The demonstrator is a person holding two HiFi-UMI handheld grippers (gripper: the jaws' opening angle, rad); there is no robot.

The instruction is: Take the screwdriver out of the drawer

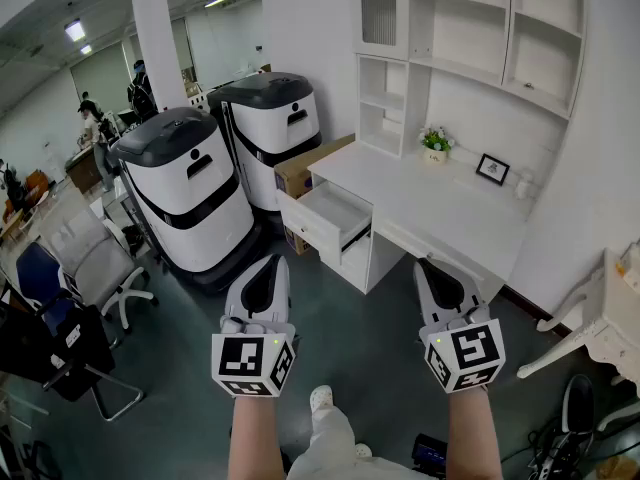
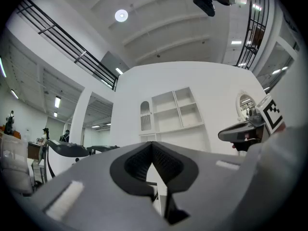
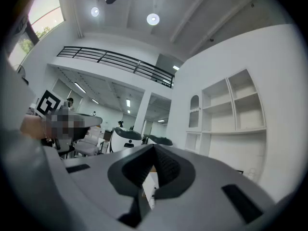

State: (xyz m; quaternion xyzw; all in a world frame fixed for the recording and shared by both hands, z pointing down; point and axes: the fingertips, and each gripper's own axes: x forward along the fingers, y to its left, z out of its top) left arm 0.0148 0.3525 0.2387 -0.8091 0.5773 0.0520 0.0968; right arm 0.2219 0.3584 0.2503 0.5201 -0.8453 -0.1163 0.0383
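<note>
A white desk (image 1: pixel 440 208) stands against the wall ahead. Its upper left drawer (image 1: pixel 345 205) is pulled out, and no screwdriver shows in the part I can see. My left gripper (image 1: pixel 272 260) and right gripper (image 1: pixel 428 264) are held side by side over the floor, short of the desk and pointing toward it. In the left gripper view the left gripper (image 2: pixel 152 148) has its jaws meeting at the tips with nothing between them. The right gripper (image 3: pixel 154 148) looks the same in its own view, shut and empty.
Two white-and-black machines (image 1: pixel 190 193) (image 1: pixel 270 133) stand left of the desk, with a cardboard box (image 1: pixel 303 171) between them and the drawer. Office chairs (image 1: pixel 95 263) are at the left, a white chair (image 1: pixel 600 328) at the right. A potted plant (image 1: pixel 435 141) and a picture frame (image 1: pixel 492 169) sit on the desk.
</note>
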